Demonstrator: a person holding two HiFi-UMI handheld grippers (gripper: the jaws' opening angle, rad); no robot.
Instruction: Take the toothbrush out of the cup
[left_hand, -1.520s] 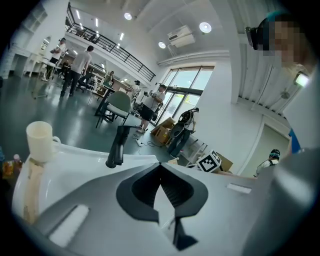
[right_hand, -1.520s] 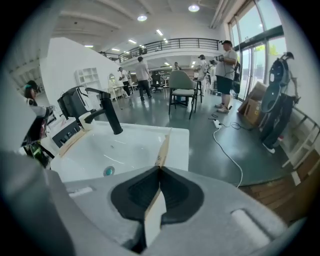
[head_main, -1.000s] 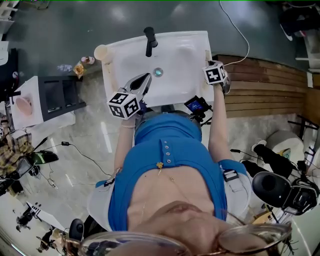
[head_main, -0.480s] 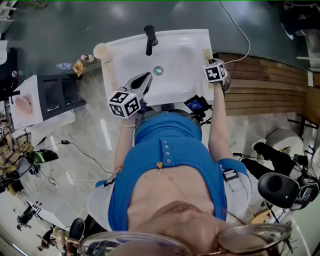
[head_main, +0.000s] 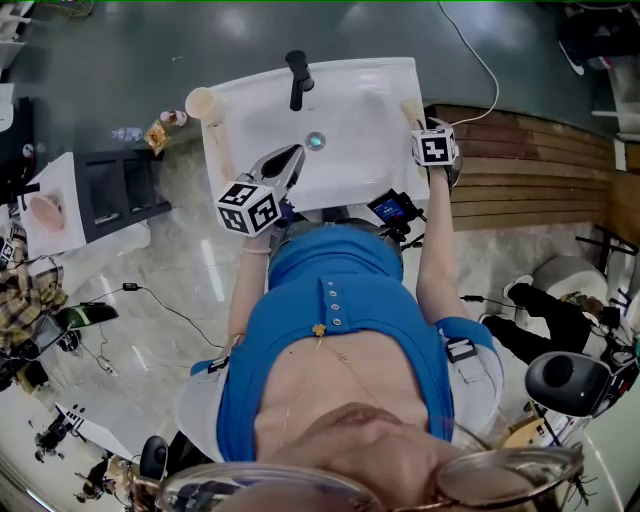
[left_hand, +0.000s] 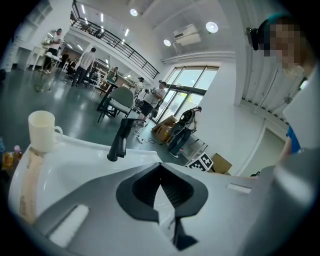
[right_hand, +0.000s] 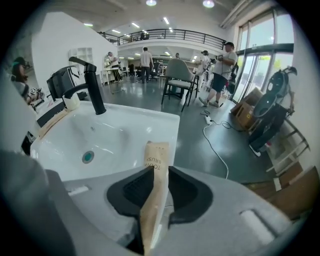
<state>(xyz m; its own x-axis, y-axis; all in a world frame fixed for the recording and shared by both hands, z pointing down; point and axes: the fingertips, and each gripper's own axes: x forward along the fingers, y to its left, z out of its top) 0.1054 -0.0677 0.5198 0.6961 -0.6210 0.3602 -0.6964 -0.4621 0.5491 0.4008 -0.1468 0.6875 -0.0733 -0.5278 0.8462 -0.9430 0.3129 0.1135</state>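
A cream cup (head_main: 201, 102) (left_hand: 42, 131) stands on the back left corner of the white sink (head_main: 360, 110). A tan paper toothbrush packet (right_hand: 155, 180) (head_main: 411, 108) lies along the sink's right rim. Its near end sits between the jaws of my right gripper (right_hand: 160, 172) (head_main: 420, 126). Those jaws have just been opening and stand loose around the packet. A second tan packet (left_hand: 27, 185) (head_main: 222, 150) lies along the left rim. My left gripper (head_main: 294, 153) (left_hand: 161, 167) hovers shut and empty over the front left of the basin.
A black faucet (head_main: 298, 78) (right_hand: 92, 87) rises at the back of the sink, with the drain (head_main: 316, 142) in the basin. A wooden slatted platform (head_main: 530, 170) lies right of the sink, a dark cabinet (head_main: 120, 190) left. Cables cross the floor.
The right gripper's marker cube has rolled slightly and its jaws have parted around the packet. The left gripper has not moved.
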